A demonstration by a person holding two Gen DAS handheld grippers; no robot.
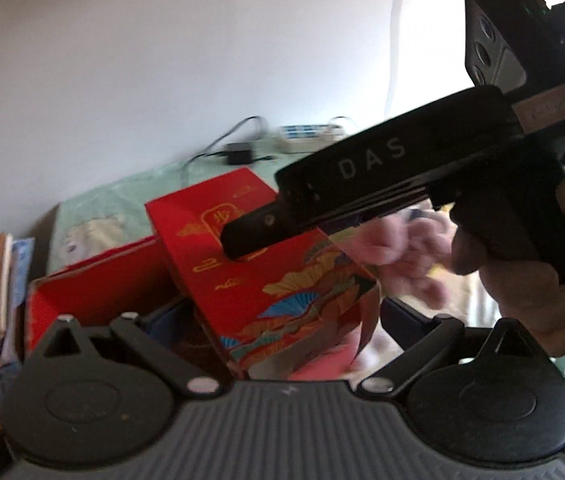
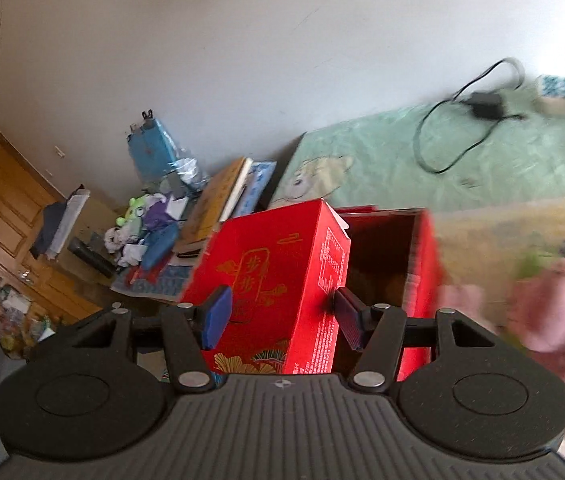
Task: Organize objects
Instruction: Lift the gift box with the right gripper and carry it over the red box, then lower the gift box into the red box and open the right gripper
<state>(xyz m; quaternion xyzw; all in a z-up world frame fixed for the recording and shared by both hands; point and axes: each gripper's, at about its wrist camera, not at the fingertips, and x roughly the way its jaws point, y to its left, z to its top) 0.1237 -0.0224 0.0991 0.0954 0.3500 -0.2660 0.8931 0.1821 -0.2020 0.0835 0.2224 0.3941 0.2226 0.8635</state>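
A red box (image 1: 282,292) with gold and blue fan patterns hangs tilted above the table. In the left wrist view my left gripper (image 1: 278,314) straddles its lower part, and both dark blue pads (image 1: 174,314) look pressed against its sides. The right gripper (image 1: 238,240), held by a hand (image 1: 522,280), comes in from the right and clamps the box's upper end. In the right wrist view the red box (image 2: 278,280) sits between the blue pads (image 2: 216,316) of my right gripper (image 2: 282,316), which is shut on it.
An open red carton (image 2: 386,256) stands just behind the box. A pink plush toy (image 2: 542,304) lies to the right on the green cloth (image 2: 482,168), near a charger with its cable (image 2: 482,106). Stacked books (image 2: 218,200) and clutter lie at the left.
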